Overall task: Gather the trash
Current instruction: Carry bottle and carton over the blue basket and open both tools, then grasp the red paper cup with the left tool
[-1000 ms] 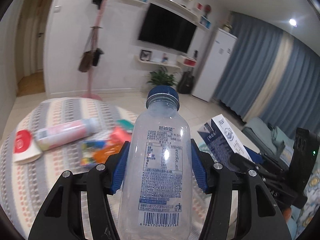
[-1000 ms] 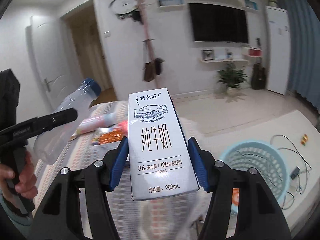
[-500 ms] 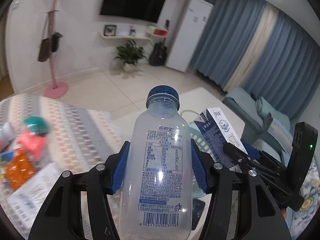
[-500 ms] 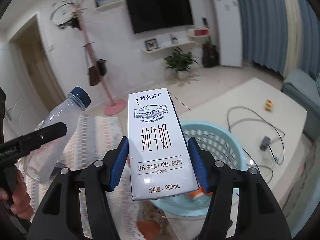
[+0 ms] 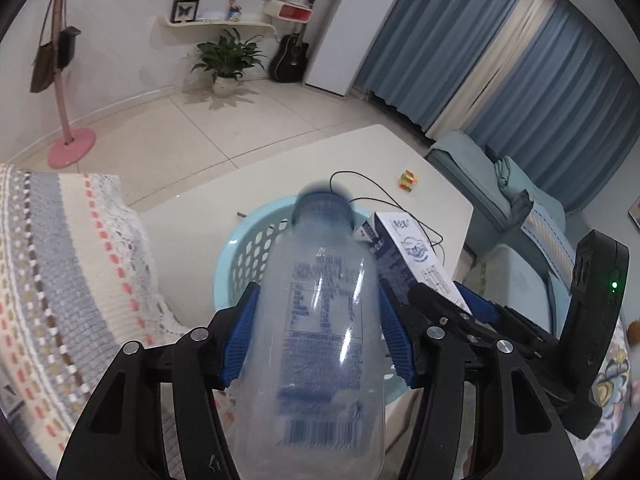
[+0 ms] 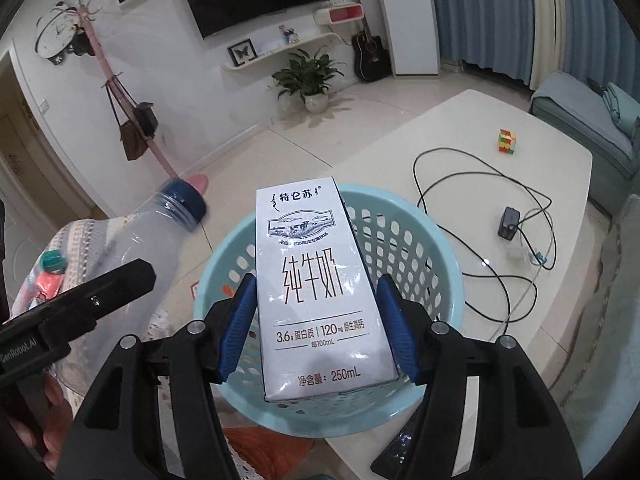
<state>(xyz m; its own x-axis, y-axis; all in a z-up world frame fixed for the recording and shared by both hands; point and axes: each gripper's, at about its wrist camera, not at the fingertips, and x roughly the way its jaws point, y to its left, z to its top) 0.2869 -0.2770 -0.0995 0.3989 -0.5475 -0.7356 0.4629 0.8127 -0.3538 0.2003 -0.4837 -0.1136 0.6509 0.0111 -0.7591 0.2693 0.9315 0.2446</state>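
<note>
Both my hands have swung from the striped bed to above the basket [image 6: 448, 280]; left claw [image 5: 320, 336] is loosening around the bottle [image 5: 320, 320], right claw [image 6: 316, 328] is loosening around the milk carton [image 6: 316, 280].

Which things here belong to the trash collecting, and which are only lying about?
Belong to the job:
- plastic bottle between the left hand-held gripper's opening jaws
- milk carton between the right hand-held gripper's opening jaws
- blue basket

Only lying about:
- black cable with charger
- puzzle cube
- white table
</note>
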